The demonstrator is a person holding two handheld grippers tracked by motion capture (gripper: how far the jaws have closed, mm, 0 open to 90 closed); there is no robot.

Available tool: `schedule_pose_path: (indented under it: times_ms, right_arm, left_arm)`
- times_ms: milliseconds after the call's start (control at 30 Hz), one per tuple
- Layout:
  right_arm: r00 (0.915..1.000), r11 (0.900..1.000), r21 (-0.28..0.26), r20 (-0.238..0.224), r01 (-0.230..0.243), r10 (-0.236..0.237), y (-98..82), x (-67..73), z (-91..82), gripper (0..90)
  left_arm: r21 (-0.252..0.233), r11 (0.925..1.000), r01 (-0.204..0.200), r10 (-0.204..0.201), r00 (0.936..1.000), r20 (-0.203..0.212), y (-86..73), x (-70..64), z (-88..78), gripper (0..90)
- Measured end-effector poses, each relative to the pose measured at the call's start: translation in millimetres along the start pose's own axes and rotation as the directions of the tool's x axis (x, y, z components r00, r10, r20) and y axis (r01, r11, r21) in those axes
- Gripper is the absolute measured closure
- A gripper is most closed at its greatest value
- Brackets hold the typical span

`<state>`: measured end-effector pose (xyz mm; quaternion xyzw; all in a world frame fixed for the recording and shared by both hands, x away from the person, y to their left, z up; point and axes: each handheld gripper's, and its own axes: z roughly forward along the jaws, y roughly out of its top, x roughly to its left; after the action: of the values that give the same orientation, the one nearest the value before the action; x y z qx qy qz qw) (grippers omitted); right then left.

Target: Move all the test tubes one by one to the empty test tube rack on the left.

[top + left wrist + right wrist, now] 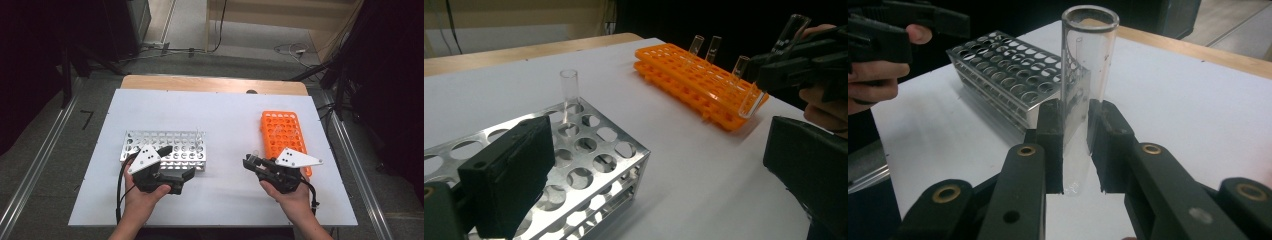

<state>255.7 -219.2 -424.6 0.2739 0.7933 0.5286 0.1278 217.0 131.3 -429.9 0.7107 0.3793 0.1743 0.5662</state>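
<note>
My right gripper point(1075, 115) is shut on a clear glass test tube point(1088, 65), which stands upright between the pads. In the high view this gripper point(252, 161) hovers just left of the orange rack point(282, 135), over the white table. The left gripper view shows the held tube point(751, 100) tilted, in front of the orange rack point(694, 75), where three more tubes stand. My left gripper point(177, 162) is open with nothing between its jaws, at the front right corner of the metal rack point(165, 147). One tube point(569, 95) stands in the metal rack point(594, 165).
A white board point(225, 115) covers the wooden table. Bare white surface lies between the two racks. The far table edge point(215, 84) is wood. Cables and dark stands surround the table on the floor.
</note>
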Motion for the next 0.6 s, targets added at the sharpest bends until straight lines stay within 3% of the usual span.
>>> schedule_pose_path:
  times_ms: [600]
  right_arm:
    - [0.9964,0.998,0.058,-0.079,0.035,-0.030,-9.2,24.4,26.1,73.6]
  left_arm:
    - [0.003,0.9999,-0.010,0.010,0.9950,0.099,6.2,-19.4,14.6,4.1]
